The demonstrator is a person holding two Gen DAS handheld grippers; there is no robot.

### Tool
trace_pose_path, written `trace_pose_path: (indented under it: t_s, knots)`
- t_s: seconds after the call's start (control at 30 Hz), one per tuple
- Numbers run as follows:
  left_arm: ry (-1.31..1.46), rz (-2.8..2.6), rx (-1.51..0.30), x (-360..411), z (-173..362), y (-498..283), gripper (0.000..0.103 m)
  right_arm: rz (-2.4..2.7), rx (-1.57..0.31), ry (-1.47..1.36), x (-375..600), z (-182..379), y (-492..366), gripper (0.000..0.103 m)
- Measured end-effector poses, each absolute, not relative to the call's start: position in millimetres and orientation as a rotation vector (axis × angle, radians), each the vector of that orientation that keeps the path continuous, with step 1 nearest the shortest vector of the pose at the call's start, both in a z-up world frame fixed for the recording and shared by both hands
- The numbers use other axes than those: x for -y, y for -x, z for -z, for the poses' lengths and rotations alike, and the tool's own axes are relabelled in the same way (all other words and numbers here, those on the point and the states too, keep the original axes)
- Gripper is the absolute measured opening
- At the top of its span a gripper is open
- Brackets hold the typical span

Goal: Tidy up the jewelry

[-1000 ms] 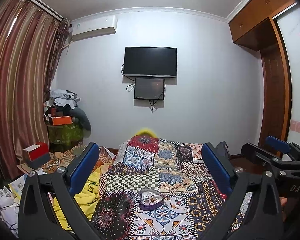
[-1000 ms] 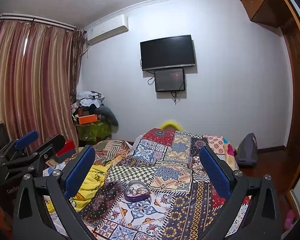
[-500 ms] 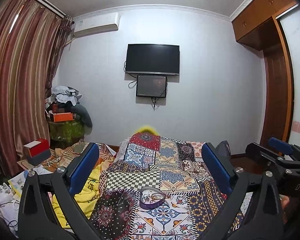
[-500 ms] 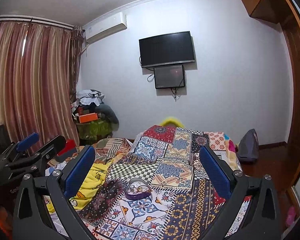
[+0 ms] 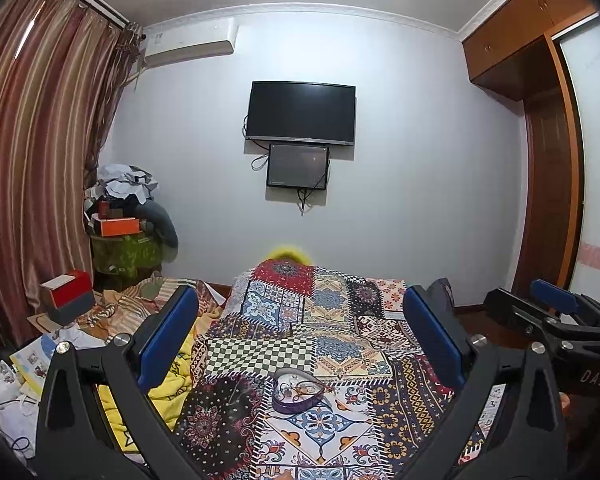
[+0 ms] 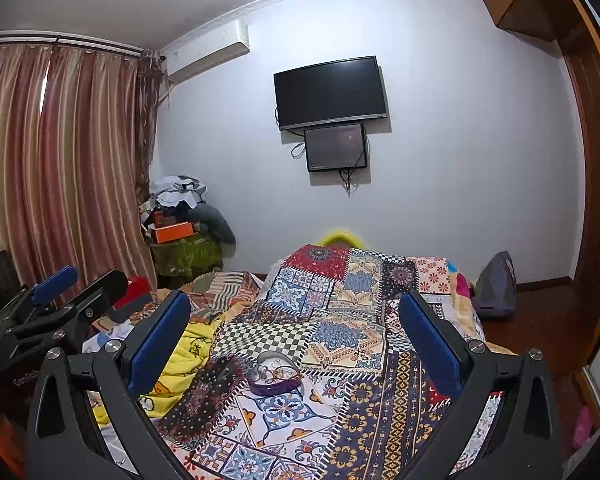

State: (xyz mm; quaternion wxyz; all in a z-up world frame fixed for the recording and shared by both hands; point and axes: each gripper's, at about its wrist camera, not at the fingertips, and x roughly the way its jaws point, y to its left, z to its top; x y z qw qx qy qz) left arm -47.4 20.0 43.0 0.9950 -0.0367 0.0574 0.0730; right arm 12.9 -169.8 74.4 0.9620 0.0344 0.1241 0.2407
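Patchwork bedspread (image 5: 340,344) bears heart-shaped dish (image 5: 298,390) (contents indistinct); left tongs (image 5: 300,332), right tongs (image 6: 294,332) spread, empty.

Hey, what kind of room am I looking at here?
Most likely a bedroom in a home. A bed covered with a patchwork quilt fills the middle, a TV hangs on the far wall, and striped curtains cover the left side. A wooden wardrobe stands on the right.
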Motion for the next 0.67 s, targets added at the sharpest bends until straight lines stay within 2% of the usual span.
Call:
trace_pose_path:
  t_s: [0.67]
  knots:
    - [0.085, -0.135, -0.141, -25.0, -36.7, 40.2, 0.103, -0.478, -0.267, -0.081, 171.1, -69.9, -17.8, 0.103]
